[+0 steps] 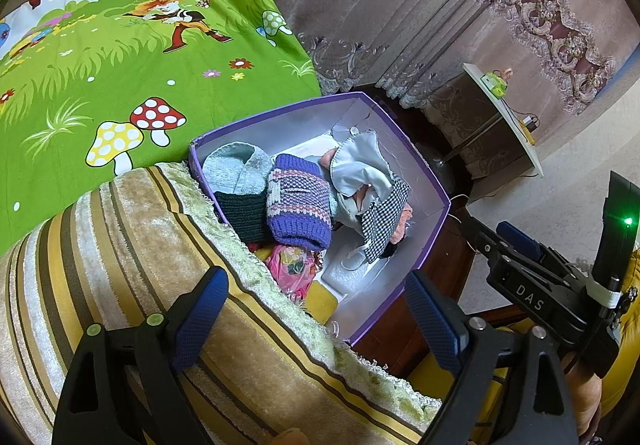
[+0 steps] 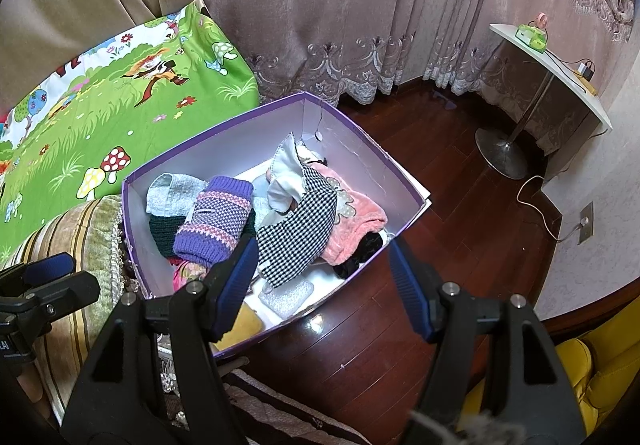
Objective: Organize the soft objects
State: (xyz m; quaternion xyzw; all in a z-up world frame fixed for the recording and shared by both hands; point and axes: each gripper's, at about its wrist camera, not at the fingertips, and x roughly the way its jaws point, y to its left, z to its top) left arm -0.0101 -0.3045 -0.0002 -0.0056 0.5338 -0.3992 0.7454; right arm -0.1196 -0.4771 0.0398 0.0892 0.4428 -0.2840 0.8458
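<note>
Both tongs were held apart and empty, fwiw. Right tongs (image 2: 324,277) were parked right over the purple box (image 2: 280,105), where the purple knit hat (image 2: 216,221) lay just ahead-left, long axis running away; left tongs (image 1: 316,309) were further off, over the striped cushion (image 1: 132,245).

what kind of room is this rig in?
Likely a home bedroom or living room: floor-length embroidered curtains, a cartoon-print bedsheet, dark wood floor, and a purple box of knitwear standing on it.
</note>
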